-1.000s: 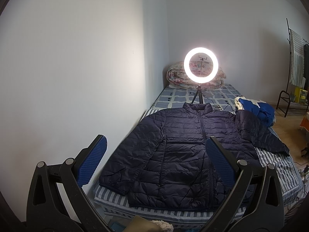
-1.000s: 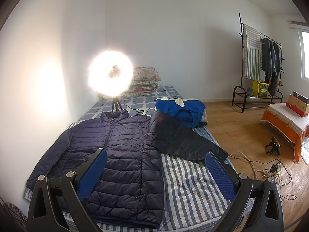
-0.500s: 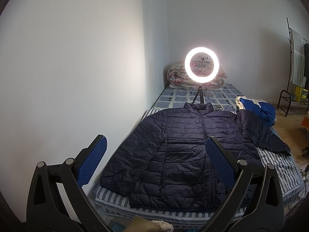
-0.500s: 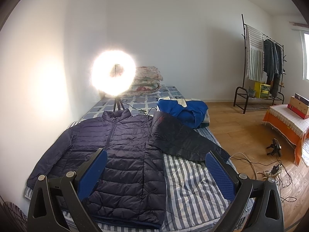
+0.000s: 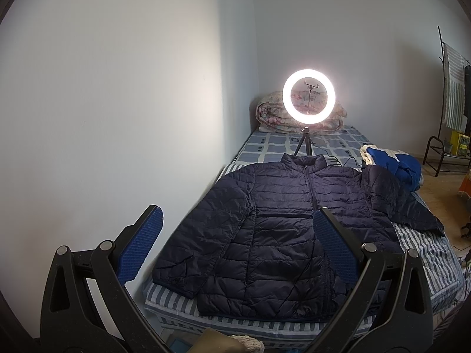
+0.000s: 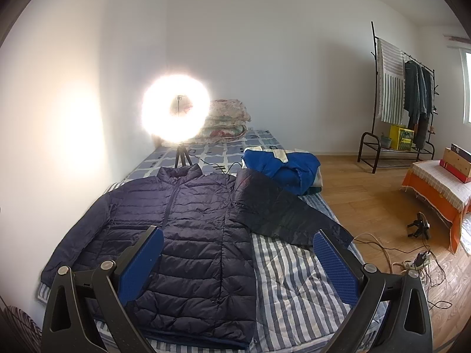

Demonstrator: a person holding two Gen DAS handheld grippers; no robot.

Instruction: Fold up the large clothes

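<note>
- Navy quilted nylon: the puffer jacket [image 5: 282, 229] lies flat on the bed [image 5: 424, 247], front up, zipped, collar towards the ring light [image 5: 308, 100]. I read no brand or label on it.
- From my left gripper [image 5: 238, 235] I see both blue ribbed pads spread wide with nothing between them, held above the foot of the bed, clear of the jacket.
- The jacket's sleeve by the wall lies alongside the body; the other sleeve [image 6: 288, 214] angles out across the striped sheet towards the bed's edge.
- My right gripper [image 6: 238, 260] is likewise released and empty, hovering over the hem and bare sheet.
- A blue garment [image 6: 282, 166] is bundled beyond that sleeve, near folded floral quilts [image 6: 226, 120].
- Far right: a clothes rack [image 6: 397, 94], a yellow crate [image 6: 401, 136] with printing too small to read, and boxes [image 6: 457, 163] on an orange-draped table.
</note>
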